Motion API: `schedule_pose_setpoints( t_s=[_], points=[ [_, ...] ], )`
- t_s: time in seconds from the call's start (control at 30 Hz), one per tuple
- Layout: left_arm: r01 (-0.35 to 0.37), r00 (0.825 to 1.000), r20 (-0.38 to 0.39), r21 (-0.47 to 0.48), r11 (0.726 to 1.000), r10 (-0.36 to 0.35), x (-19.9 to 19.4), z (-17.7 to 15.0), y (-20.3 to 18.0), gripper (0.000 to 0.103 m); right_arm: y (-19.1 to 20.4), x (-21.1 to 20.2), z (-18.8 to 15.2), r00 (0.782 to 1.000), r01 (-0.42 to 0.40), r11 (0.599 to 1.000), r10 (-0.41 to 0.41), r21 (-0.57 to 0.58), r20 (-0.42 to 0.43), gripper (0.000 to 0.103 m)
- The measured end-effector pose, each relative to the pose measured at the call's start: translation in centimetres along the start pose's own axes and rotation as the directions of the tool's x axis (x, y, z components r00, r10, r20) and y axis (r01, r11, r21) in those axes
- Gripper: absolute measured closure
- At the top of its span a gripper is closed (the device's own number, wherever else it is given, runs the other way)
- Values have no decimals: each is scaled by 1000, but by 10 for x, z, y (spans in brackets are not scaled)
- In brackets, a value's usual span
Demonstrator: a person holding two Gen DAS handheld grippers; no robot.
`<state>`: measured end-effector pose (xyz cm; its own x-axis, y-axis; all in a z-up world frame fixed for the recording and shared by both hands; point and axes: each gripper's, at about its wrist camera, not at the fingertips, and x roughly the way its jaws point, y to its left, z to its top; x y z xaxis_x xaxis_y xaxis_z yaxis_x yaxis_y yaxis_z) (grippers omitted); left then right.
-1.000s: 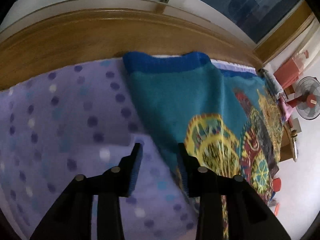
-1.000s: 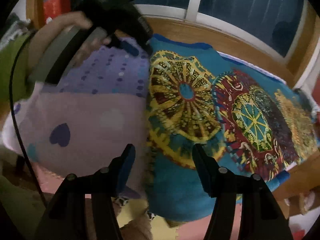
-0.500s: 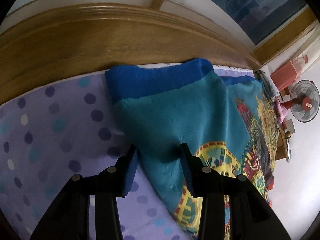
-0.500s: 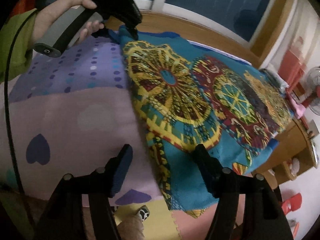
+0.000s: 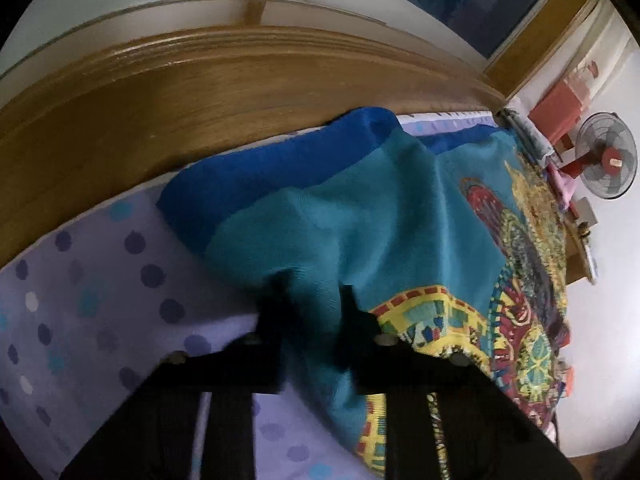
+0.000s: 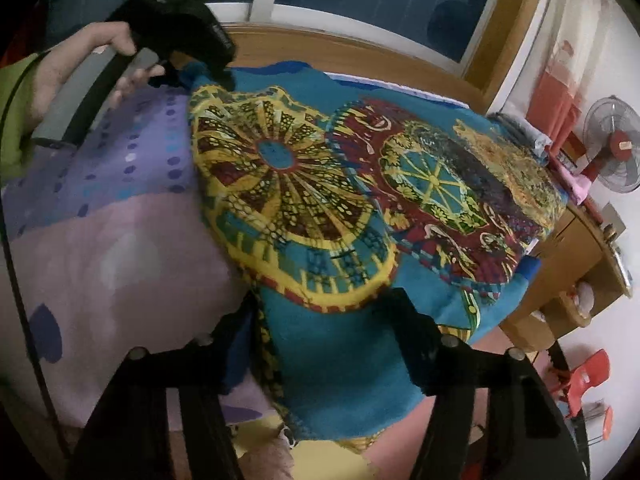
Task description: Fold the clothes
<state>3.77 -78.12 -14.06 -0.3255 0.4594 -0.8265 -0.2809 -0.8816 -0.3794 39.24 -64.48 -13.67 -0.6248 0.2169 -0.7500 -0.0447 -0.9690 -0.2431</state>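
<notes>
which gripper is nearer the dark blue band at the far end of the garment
Left. The left gripper is closing its jaws on teal fabric just short of the dark blue band. The right gripper straddles the garment's opposite, near edge.

A green sleeve (image 6: 16,120), a black gripper (image 6: 188,76) with grey handle (image 6: 80,96), silver screws, trailing black cable (image 6: 20,280).

Both wrist cameras look steeply down, close over the bed (image 5: 100,300); both share the patterned garment (image 6: 320,200).
</notes>
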Motion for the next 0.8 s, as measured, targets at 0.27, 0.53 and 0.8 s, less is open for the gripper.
schedule_pose_setpoints(
  t_s=[0.27, 0.53, 0.8],
  points=[
    [25, 1000, 7, 30, 999, -25, 0, 3, -11, 94, 1, 2, 11, 999, 27, 996, -30, -81, -38, 89],
    [-6, 1000, 2, 59, 998, 6, 10, -1, -21, 78, 10, -4, -5, 990, 137, 983, -138, -121, -4, 48],
    [-22, 1000, 22, 72, 997, 20, 7, -1, -19, 97, 1, 2, 1, 998, 64, 997, -65, -31, -24, 94]
  ],
)
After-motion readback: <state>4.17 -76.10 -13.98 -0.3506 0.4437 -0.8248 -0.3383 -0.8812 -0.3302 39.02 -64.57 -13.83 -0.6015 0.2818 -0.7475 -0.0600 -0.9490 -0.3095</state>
